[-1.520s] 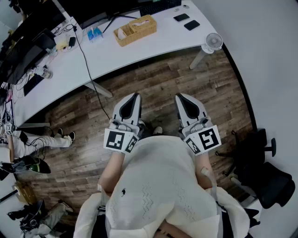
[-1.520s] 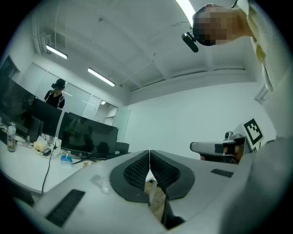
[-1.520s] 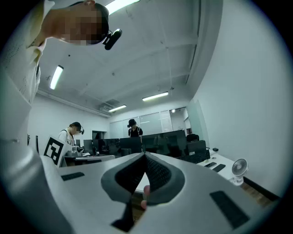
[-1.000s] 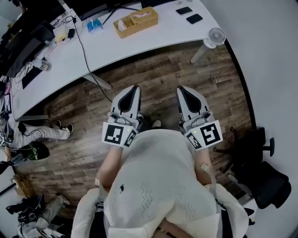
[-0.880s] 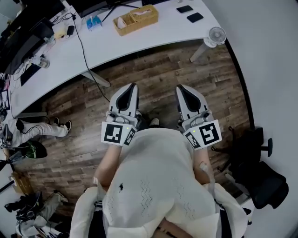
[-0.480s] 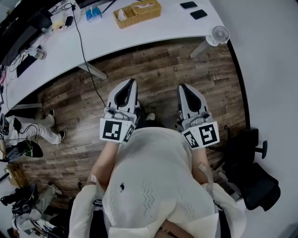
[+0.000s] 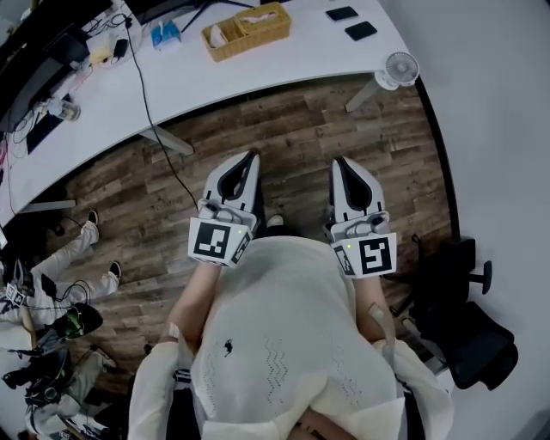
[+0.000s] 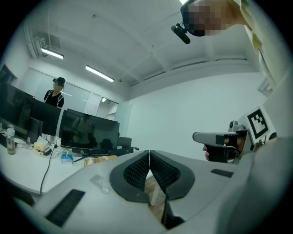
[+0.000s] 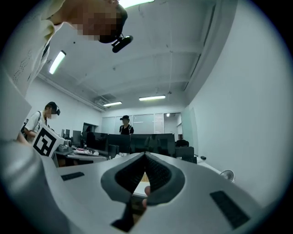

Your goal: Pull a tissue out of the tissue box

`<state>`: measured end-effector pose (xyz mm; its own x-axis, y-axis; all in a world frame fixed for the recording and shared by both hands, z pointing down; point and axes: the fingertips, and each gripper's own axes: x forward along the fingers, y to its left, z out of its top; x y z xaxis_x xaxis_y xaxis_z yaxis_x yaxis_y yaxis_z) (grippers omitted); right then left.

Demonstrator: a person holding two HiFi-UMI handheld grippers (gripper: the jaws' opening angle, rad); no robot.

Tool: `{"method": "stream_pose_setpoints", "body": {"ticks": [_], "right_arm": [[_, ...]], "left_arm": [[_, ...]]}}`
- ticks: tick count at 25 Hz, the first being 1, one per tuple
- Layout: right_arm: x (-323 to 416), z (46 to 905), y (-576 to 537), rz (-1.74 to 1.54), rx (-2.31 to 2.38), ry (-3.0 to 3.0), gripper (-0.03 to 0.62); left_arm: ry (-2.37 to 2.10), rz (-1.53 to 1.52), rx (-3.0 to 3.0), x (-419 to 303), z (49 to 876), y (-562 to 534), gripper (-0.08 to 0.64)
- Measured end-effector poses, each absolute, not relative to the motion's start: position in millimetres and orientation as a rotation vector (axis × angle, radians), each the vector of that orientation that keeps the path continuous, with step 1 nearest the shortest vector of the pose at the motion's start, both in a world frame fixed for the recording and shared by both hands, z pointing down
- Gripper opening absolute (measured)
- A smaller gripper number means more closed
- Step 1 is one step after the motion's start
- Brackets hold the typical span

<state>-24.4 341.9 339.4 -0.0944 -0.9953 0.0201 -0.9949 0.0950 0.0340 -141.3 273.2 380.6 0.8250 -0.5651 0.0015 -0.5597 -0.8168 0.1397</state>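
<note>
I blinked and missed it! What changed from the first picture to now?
Hardly anything. The desk and tissue box slid toward the picture's top as the view shifted, and the right gripper rolled a little straighter. Nothing was grabbed or let go. It and the left gripper stay shut, empty, side by side over the floor, short of the desk.

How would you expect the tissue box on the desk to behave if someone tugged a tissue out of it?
The tissue box looks small and woven, so it is probably light and may slide or lift off the smooth white desk when tugged. The tissue poking from its top looks soft: likely floppy and easily torn.
</note>
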Motion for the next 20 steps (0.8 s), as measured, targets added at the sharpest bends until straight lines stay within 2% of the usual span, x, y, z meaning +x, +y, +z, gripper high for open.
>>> {"method": "stream_pose_setpoints", "body": {"ticks": [20], "right_arm": [[38, 372, 229, 0.183, 2.122, -2.285, 0.002]], "left_arm": [[-0.867, -0.025, 2.812, -83, 406, 147, 0.014]]}}
